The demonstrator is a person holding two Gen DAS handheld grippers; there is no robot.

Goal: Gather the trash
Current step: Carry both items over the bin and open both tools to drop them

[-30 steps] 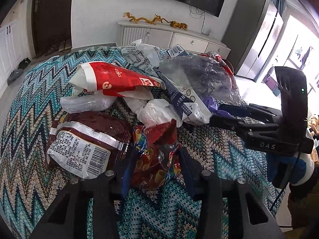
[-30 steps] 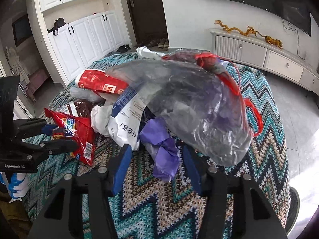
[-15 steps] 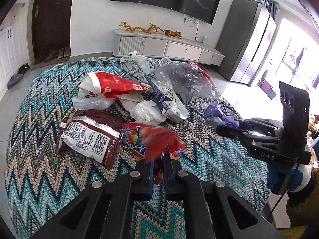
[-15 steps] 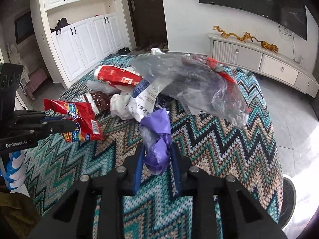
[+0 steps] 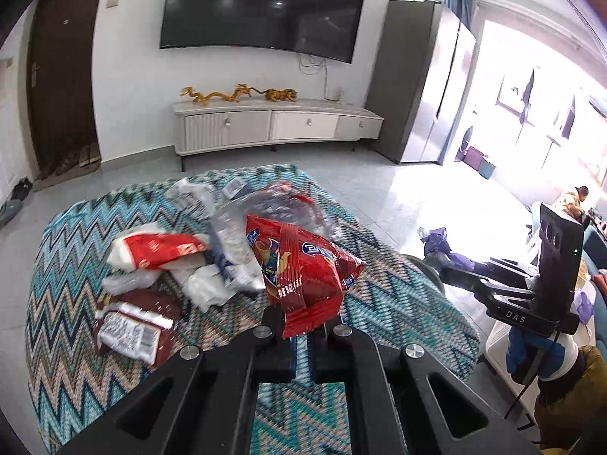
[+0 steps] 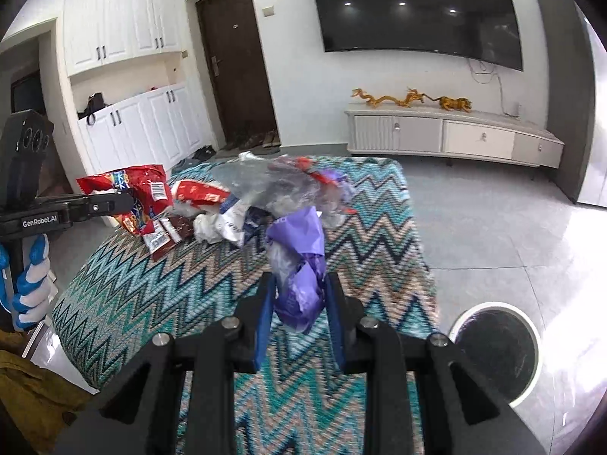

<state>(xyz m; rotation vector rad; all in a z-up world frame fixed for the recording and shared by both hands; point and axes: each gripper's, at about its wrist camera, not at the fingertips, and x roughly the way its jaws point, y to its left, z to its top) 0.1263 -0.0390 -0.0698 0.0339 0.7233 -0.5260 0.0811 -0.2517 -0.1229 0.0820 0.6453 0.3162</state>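
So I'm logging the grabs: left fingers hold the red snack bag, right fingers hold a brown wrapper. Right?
Not quite. The right gripper holds a crumpled purple bag, not a brown wrapper, as the right wrist view shows. The left gripper does hold the red snack bag.

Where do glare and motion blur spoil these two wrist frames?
Left wrist: the windows at right are blown out and glare washes the floor; the red snack bag stays readable. Right wrist: the zigzag cloth smears near the lower edge, and the purple bag is soft.
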